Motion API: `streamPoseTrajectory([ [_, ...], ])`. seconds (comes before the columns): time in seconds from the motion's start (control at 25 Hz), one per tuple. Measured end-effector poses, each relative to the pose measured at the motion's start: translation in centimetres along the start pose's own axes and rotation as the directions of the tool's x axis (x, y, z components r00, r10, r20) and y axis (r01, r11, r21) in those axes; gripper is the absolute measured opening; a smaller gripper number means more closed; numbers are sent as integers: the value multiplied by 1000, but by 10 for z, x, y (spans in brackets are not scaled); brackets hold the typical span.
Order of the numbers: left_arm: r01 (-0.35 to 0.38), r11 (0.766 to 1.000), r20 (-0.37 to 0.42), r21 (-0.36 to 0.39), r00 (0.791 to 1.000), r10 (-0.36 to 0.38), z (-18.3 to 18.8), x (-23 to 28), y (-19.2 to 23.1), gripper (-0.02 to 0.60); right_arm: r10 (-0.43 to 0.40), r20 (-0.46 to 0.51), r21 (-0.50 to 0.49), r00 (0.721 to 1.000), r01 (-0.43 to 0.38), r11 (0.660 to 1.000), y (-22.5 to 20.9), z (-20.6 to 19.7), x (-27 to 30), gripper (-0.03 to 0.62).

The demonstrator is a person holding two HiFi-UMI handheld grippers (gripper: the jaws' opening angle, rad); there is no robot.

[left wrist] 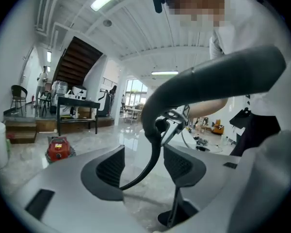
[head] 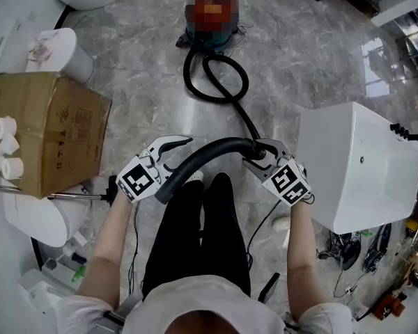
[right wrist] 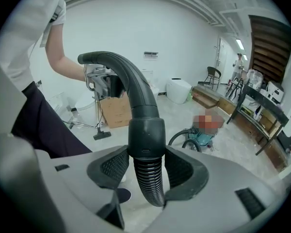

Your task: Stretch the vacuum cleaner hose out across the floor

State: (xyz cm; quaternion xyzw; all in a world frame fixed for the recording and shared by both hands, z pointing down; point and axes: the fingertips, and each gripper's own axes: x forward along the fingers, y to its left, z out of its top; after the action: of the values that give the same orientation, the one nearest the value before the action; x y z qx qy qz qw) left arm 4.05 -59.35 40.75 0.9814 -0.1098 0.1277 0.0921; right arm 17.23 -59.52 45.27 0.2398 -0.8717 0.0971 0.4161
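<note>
The right gripper (right wrist: 146,161) clamps the cuff (right wrist: 145,137) where the ribbed vacuum cleaner hose (right wrist: 151,188) meets its curved black tube (head: 209,148), above the person's legs (head: 198,235). The left gripper (left wrist: 143,166) stands open beside the tube's free end, its pads off it. Beyond, the hose loops on the floor (head: 146,103) toward the vacuum cleaner (head: 210,39).

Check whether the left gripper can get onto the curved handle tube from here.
Probably yes. The left gripper is open, and the curved handle tube passes close beside it with nothing between. The right gripper is shut on the hose cuff at the tube's far end, clear of it.
</note>
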Motion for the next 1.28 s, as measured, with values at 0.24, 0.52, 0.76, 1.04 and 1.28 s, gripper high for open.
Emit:
streamPoseTrajectory([
  [0.24,48,999,236,-10,971,-44,72,2,-24,315,12,41,53,999,-14,999,7,18,-17,238],
  [0.52,186,949,311,253,913,-262,124,19,-78,313,103,36,72,994,-105,992,51,16,-2,238],
  [0.76,200,943,265,267,925,-271,112,36,-108,236,131,32,143,991,-135,981,83,-13,-2,238],
  [1.04,264,960,273,90,921,-279,107,54,-159,227,146,63,215,987,-156,964,129,-49,-31,239],
  [1.28,290,957,262,28,921,-287,98,74,-250,227,149,78,237,986,-164,958,194,-103,-74,239],
])
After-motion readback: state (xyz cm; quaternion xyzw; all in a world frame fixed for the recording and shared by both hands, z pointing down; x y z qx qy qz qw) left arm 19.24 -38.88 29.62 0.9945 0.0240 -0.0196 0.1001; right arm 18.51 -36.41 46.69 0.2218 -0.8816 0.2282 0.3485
